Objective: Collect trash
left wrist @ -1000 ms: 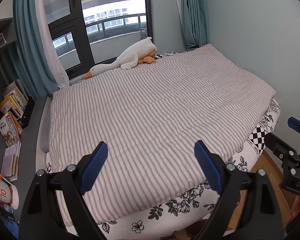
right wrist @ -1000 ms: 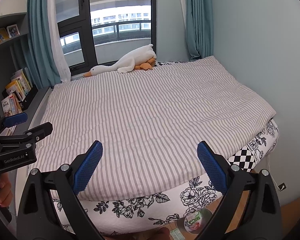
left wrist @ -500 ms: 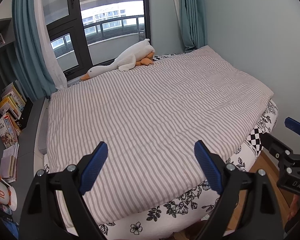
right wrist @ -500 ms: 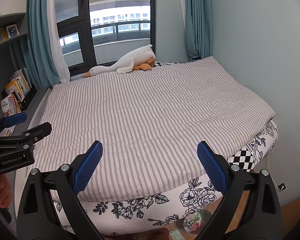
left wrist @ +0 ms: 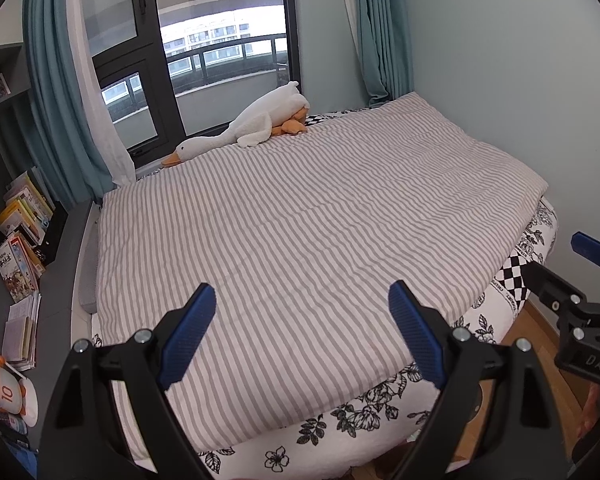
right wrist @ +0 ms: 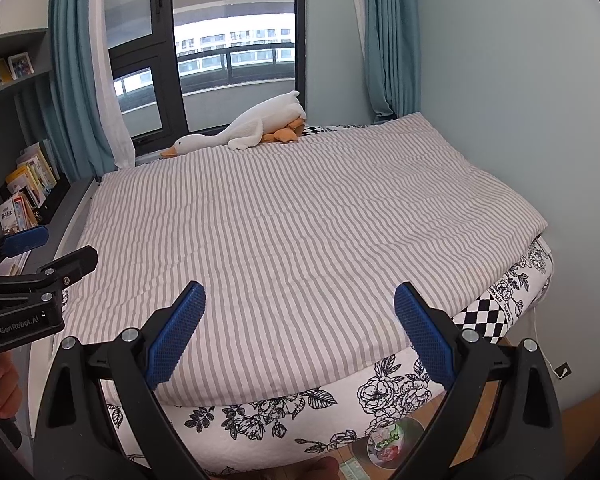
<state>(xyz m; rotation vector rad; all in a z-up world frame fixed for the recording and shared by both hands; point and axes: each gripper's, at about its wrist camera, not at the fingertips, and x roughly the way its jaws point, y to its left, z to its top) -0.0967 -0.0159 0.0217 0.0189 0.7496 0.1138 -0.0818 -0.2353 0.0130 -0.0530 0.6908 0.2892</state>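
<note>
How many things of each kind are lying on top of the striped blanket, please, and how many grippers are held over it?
Plush goose: 1
Grippers, both open: 2 (left gripper, right gripper)
Total: 3

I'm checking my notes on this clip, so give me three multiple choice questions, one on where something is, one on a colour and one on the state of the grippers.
1. Where does the plush goose lie?
A. at the bed's far end by the window
B. on the floor
C. on the bookshelf

2. What colour are the curtains?
A. red
B. teal
C. yellow

3. How do the left gripper and right gripper stand?
A. both open, holding nothing
B. both shut
C. left shut on a book

Answers: A, it rests on the striped blanket below the window; B, teal folds flank the glass; A, wide gaps separate each pair of blue pads.
</note>
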